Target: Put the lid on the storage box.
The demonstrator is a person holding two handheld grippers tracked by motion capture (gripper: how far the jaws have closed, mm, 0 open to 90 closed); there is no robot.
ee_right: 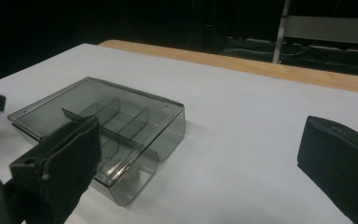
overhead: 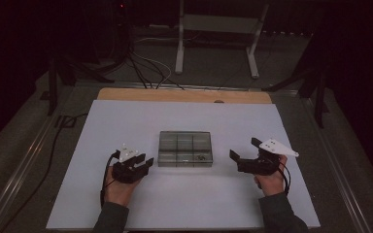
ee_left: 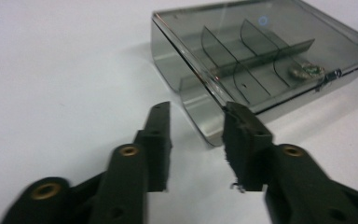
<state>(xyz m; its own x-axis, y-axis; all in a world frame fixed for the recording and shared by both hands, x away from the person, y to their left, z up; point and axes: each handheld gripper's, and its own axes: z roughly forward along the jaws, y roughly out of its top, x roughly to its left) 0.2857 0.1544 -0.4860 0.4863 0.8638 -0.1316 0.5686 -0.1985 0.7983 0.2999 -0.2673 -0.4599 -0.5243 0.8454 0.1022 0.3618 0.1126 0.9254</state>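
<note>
Two tongs flank one smoky clear compartment box point(overhead: 185, 148) lying closed at the middle of your white counter point(overhead: 126, 121). Your left tongs point(overhead: 144, 162) stand partly apart, holding nothing, tips just beside the box's near corner. Your right tongs point(overhead: 243, 150) gape wide, empty, near its other side. One small item point(ee_left: 305, 71) sits inside.

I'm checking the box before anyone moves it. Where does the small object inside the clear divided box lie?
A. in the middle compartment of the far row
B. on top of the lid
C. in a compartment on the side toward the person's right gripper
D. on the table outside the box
C: the small object lies inside the box, in a near compartment on the right gripper side.
</note>
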